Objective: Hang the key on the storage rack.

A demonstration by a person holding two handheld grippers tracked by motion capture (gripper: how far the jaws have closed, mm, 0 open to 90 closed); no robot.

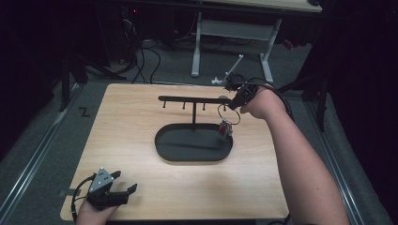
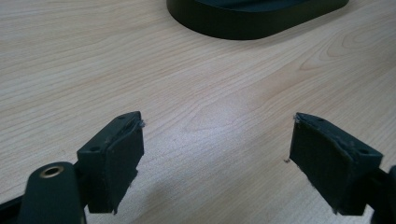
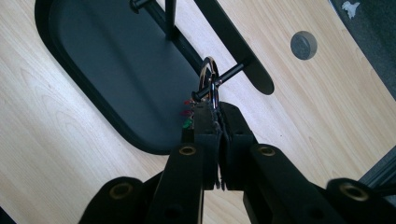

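Note:
A black stand, with an oval base [image 1: 187, 150] and a horizontal bar [image 1: 187, 99] carrying short pegs, is at the table's middle. My right gripper [image 1: 233, 105] [image 3: 215, 109] is at the bar's right end, shut on a metal key ring [image 1: 229, 114] [image 3: 208, 77]. A small coloured tag [image 1: 225, 129] hangs from the ring over the base. In the right gripper view the ring crosses the tip of the end peg [image 3: 226, 73]; I cannot tell whether the peg passes through it. My left gripper [image 1: 126, 181] [image 2: 217, 140] rests open at the near left corner, with bare wood between its jaws.
The wooden table [image 1: 131, 140] ends close behind the stand and just right of my right hand. A grey round cap [image 3: 303, 45] sits in the tabletop beyond the bar's end. The base's rim [image 2: 252, 23] lies ahead of the left gripper.

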